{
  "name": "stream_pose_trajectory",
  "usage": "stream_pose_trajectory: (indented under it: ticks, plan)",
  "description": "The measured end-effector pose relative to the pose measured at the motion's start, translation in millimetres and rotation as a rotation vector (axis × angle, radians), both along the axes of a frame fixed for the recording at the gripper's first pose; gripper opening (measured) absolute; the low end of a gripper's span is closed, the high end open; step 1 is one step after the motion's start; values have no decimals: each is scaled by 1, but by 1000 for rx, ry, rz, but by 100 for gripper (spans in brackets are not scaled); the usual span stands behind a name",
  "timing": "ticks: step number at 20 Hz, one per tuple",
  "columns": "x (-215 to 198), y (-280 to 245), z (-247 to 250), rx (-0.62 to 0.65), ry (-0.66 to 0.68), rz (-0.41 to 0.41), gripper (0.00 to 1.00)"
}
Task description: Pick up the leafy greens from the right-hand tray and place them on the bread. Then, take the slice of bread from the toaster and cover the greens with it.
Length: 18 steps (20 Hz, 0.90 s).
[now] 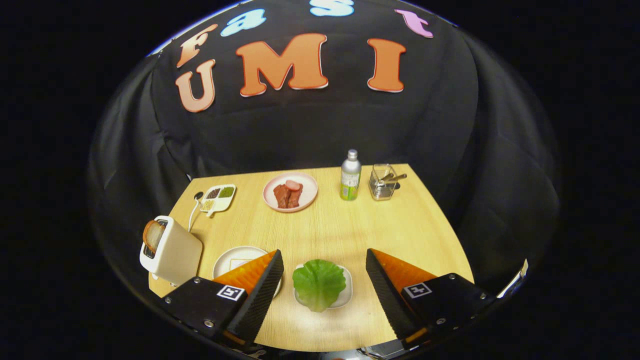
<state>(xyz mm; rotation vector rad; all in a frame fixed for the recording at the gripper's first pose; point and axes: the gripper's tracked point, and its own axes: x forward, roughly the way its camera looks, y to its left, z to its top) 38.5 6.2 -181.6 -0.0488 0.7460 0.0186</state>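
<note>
Through the gripper view, your gripper [324, 272] has its fingers spread wide and empty, with the leafy greens [318, 284] lying between them on a small tray [347, 291] at the near edge of the bench [345, 225]. To the left sits a white plate [232, 258], partly hidden by the left finger, and further left the toaster [170, 250] holds a bread slice [152, 235]. Descend off-centre and a finger will likely catch the tray's rim, so only the leaf's edge gets pinched and it could slip free.

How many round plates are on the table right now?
2: a pink plate of meat at the back, left of the bottle; a white plate beside the toaster, partly behind a finger of the open gripper.
</note>
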Motion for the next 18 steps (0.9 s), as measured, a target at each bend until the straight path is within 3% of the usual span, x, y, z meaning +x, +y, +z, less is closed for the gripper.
stream_pose_trajectory:
  ticks: [12, 18]
  plan:
    - [17, -3, -176, -68, 464, -20, 100]
    - [12, -2, -227, -76, 584, -43, 100]
